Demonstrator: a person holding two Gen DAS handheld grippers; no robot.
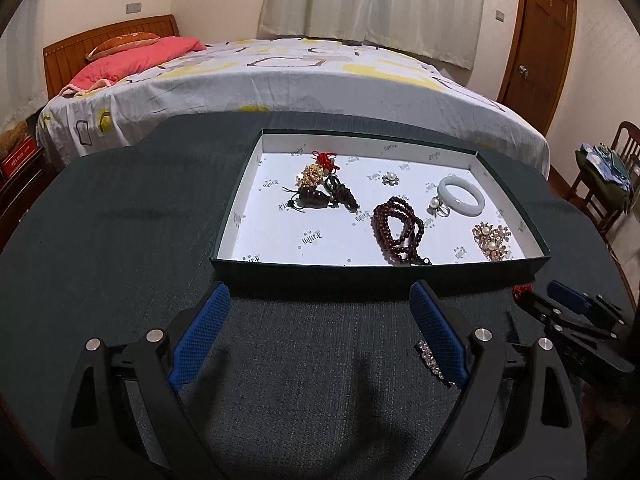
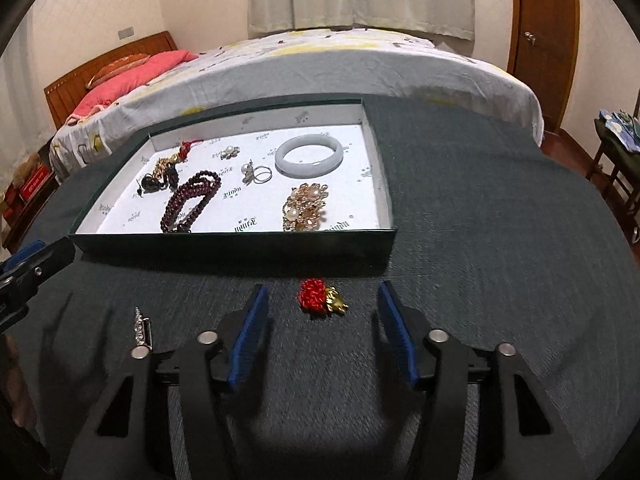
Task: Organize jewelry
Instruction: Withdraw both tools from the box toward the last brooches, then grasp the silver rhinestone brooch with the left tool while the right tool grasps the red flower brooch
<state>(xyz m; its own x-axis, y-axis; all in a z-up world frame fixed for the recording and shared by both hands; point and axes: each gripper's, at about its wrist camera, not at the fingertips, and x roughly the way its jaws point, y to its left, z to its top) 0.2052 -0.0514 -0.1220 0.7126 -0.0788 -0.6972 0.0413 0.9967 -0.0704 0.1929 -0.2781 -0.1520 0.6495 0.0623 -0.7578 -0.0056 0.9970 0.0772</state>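
My left tongs (image 1: pixel 320 300) wide, nothing between them; rhinestone clip (image 1: pixel 434 362) on worktop (image 1: pixel 120 240) beside the right finger. My right tongs (image 2: pixel 320 300) part open, straddling red knot charm (image 2: pixel 320 301), pads clear. Tray (image 2: pixel 236 246) beyond holds jade bangle (image 2: pixel 310 156), garnet beads (image 2: pixel 192 202).

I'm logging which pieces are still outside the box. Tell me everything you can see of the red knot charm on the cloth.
The red knot charm is a small bunch of woven red cord with a shiny gold-coloured ornament fixed to its right side. It lies flat on the dark green cloth, just in front of the box and outside it. It sits between the fingertips of the right gripper, whose blue pads stand apart from it; nothing else touches it.
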